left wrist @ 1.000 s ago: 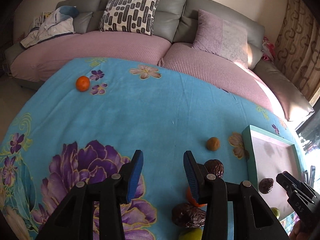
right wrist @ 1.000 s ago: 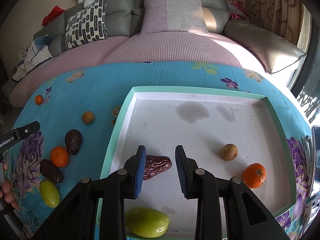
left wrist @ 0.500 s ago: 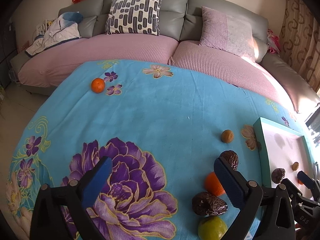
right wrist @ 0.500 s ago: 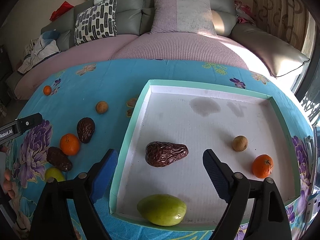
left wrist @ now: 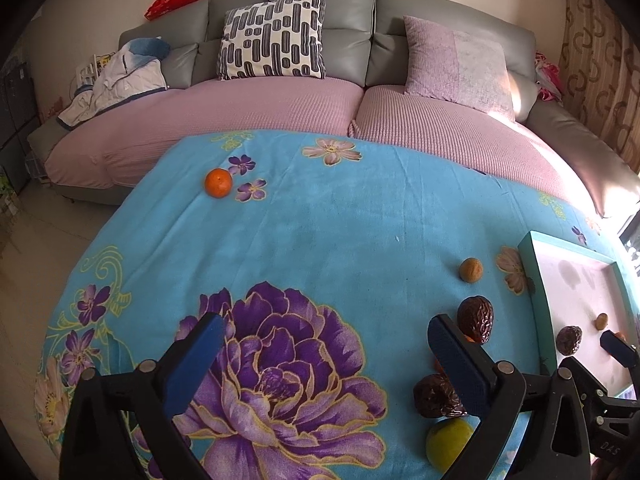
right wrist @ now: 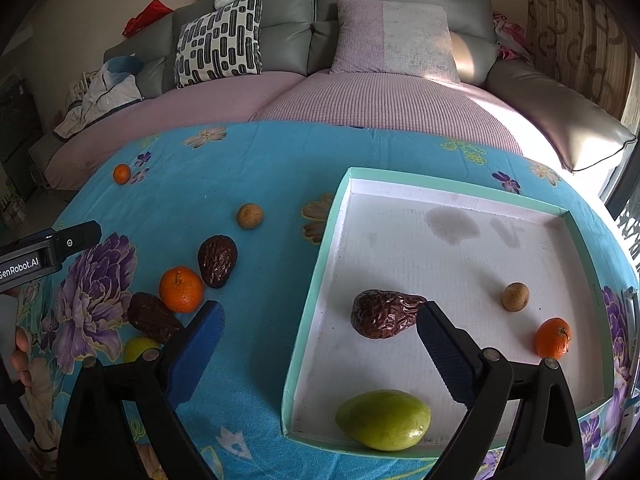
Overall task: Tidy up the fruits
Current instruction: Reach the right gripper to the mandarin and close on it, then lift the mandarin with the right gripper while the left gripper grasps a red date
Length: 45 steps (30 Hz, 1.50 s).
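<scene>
My right gripper point(right wrist: 319, 316) hangs open and empty over the near-left rim of the teal tray point(right wrist: 460, 186). On the tray's white floor lie a dark wrinkled date point(right wrist: 384, 318), a green fruit point(right wrist: 384, 420), a small brown fruit point(right wrist: 515, 297) and an orange point(right wrist: 553, 338). My left gripper point(left wrist: 326, 326) stands wide open and empty above the purple flower print. To its right on the cloth lie a brown fruit point(left wrist: 471, 269), two dates point(left wrist: 476, 318) point(left wrist: 436, 396) and a green fruit point(left wrist: 450, 442). Its right finger half hides an orange. Another orange point(left wrist: 218, 183) sits far left.
A blue flowered cloth point(left wrist: 340, 232) covers the round table. Behind it curves a sofa with pink seat covers point(left wrist: 260, 112), cushions and a heap of clothes. The left gripper's black body point(right wrist: 52, 246) and a hand show at the left edge of the right wrist view.
Both grippers have opened from a narrow gap to wide. The right one has drawn back from the date, which now lies free in the tray. The left view has pulled back and turned left.
</scene>
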Each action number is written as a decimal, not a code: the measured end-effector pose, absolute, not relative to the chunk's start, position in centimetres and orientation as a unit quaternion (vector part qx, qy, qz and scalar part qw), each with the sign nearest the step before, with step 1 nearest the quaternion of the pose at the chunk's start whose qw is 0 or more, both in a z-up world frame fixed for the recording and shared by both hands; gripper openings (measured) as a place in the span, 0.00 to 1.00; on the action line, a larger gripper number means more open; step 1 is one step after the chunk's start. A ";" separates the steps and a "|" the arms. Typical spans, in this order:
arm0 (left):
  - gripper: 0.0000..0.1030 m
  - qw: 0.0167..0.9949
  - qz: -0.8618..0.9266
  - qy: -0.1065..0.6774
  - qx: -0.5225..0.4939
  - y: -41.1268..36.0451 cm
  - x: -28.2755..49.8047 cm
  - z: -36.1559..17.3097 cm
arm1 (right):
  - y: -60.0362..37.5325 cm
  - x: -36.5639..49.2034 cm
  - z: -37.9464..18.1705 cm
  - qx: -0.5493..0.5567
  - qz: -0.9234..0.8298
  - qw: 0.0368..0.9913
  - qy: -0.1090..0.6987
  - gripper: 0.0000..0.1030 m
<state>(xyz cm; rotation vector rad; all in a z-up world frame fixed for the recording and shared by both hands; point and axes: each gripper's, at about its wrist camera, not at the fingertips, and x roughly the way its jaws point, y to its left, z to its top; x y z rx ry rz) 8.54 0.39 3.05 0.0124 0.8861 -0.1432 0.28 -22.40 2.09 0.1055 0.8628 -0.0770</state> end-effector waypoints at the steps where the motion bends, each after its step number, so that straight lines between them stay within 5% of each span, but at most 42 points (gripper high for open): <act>1: 1.00 0.901 -0.068 0.429 0.006 0.6 8.6 3.1 | -22.1 0.4 2.1 0.054 -0.033 0.906 0.418 0.94; 19: 1.00 0.896 -0.041 0.441 -0.030 4.3 9.3 2.6 | -16.6 4.3 -0.2 0.115 0.035 0.888 0.443 0.93; 27: 1.00 0.893 -0.045 0.447 -0.034 4.5 9.6 2.0 | -15.3 5.7 -1.6 0.138 0.041 0.874 0.464 0.67; 31: 1.00 0.890 -0.046 0.451 -0.035 4.5 9.8 1.7 | -14.9 6.3 -2.2 0.152 0.044 0.869 0.468 0.62; 36: 1.00 0.890 -0.049 0.453 -0.034 4.4 9.8 1.5 | -14.9 6.5 -2.5 0.170 0.046 0.865 0.469 0.39; 45: 1.00 0.881 -0.068 0.464 -0.064 4.4 9.8 1.3 | -16.1 5.5 -1.3 0.182 0.046 0.867 0.462 0.39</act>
